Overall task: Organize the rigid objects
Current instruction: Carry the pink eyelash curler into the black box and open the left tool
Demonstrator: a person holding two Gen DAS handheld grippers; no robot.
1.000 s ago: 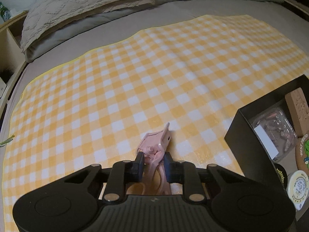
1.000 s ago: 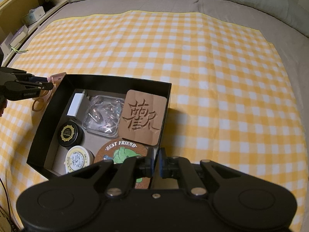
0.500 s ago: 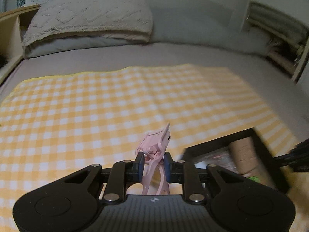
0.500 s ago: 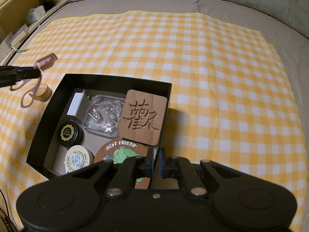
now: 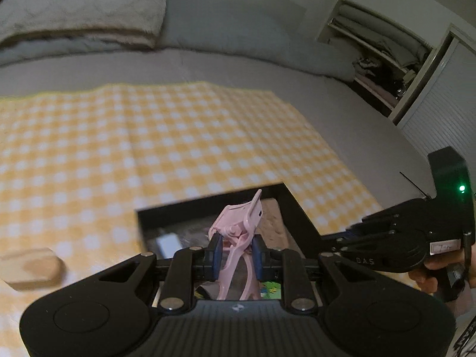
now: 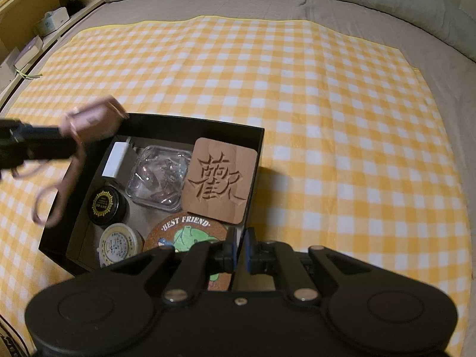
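Left claw (image 5: 235,251) is clamped on the pink eyelash curler (image 5: 238,223), held in the air above the left edge of the black box (image 6: 255,136). Right claw (image 6: 240,253) is pressed together, pinching the near wall of that box on the bed.

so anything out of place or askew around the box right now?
One thing: the wooden block lies alone on the checked cloth, outside the black box that holds the other items. In the box, the carved wooden tile leans tilted against the right wall rather than lying flat. Nothing looks spilled or damaged.
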